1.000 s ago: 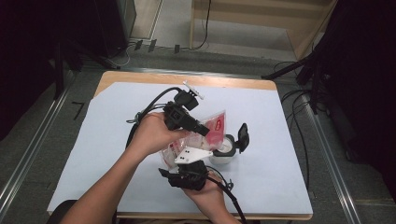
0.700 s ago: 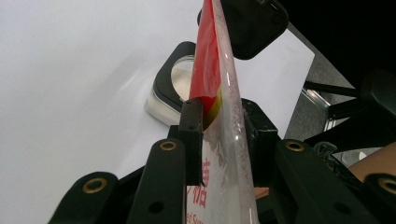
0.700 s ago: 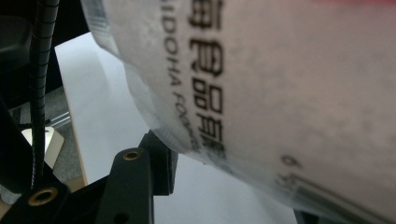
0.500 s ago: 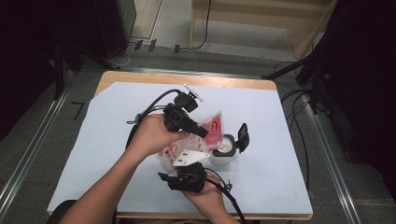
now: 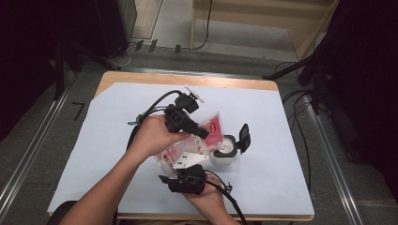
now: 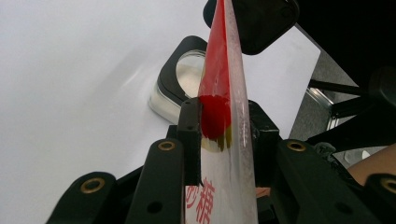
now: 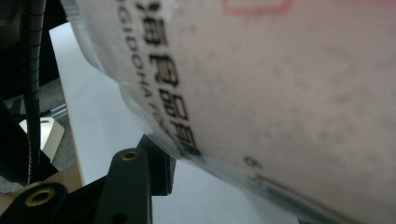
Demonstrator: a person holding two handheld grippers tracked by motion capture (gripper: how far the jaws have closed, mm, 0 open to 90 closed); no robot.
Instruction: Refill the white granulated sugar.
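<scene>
So the person is mid-pour here: a clear plastic bag (image 5: 187, 147) of white granules, sugar by the look of it, is tipped over a small jar (image 5: 224, 151) with its black flip lid standing open, in the middle of the table (image 5: 94, 140) with its white sheet. The left gripper (image 6: 219, 123) is clamped on the bag near its red top end, jaws narrow with the film pinched between them, and the jar sits right beyond in that view. The right gripper (image 5: 184, 174) props up the bag's lower end; its jaws look partly spread around the fat part, though the grip itself is hard to make out. The jar already has some white stuff inside, but the bag looks pretty full, so probably plenty left before shutting the lid.
</scene>
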